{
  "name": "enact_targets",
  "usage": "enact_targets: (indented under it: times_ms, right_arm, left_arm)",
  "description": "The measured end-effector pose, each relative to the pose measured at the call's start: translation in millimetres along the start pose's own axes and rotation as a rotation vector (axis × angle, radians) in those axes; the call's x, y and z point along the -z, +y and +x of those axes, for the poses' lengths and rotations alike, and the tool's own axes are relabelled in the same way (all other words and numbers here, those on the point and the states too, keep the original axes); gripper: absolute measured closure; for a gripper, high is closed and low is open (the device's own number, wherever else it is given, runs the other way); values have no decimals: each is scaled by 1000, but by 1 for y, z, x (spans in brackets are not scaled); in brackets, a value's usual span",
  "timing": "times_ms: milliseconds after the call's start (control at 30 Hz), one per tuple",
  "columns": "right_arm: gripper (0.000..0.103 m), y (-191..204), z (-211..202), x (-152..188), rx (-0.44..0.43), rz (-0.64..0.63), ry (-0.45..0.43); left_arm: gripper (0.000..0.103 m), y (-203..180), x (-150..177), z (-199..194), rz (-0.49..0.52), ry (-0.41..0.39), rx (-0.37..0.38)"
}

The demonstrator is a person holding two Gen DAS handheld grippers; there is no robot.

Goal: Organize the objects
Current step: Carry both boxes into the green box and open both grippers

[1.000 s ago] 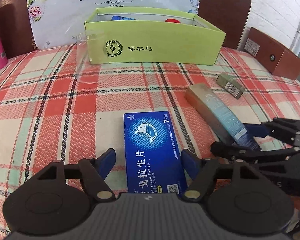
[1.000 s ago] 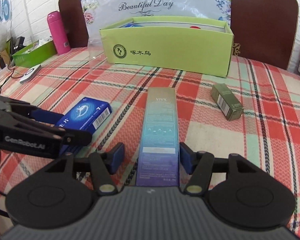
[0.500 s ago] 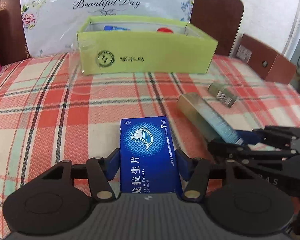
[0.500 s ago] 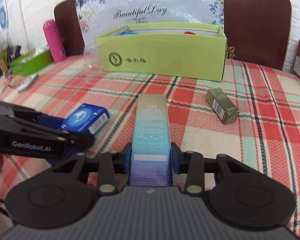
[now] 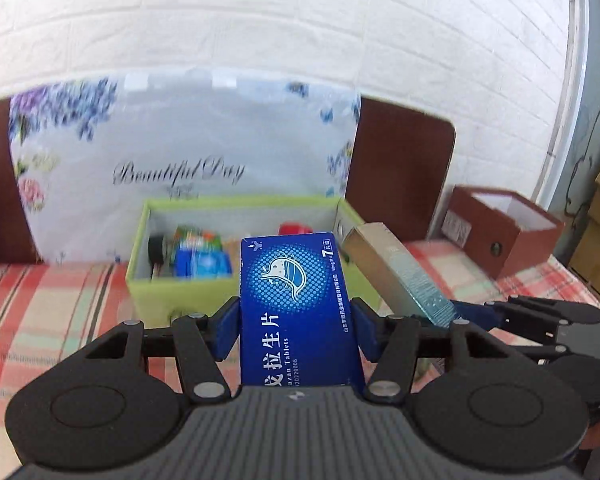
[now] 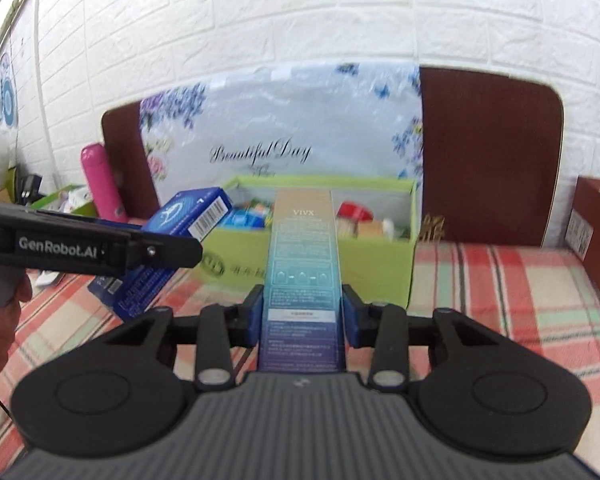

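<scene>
The open-topped lime-green cardboard box [image 5: 168, 292] stands straight ahead on the red plaid tablecloth [image 6: 512, 292], its left end crowded with small packets [image 5: 198, 258] and a red-capped item [image 6: 354, 212] at the right — the middle looks looser. A floral plastic bag [image 6: 284, 120] backs it closely. A brown open box [image 5: 500, 232] blocks the right; a pink flask [image 6: 98, 184] stands far left.

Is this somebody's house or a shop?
Probably a home, perhaps a dining spot: a plaid tablecloth, a brown chair back against a white brick wall, and a green box of household bits.
</scene>
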State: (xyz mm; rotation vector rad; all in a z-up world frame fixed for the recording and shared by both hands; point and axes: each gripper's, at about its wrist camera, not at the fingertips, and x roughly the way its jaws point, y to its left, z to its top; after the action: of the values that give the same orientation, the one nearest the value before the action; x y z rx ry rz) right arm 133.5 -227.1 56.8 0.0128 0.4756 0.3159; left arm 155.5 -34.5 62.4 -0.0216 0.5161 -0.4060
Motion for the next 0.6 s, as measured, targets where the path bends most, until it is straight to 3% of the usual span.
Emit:
enact_targets:
  times_ms: [333,567,600]
  right_arm:
    - [65,-31,66,-60,96,-23,-85]
    - [65,-41,128,-56,112,-52,-49]
    - [65,-40,137,-50,99,-76,-27]
  left_arm:
    - [42,9,-67,67,-4,-66,-49]
    - [41,24,-68,123,-5,-39,-90]
    - [35,25,-65,129,2,-46,-107]
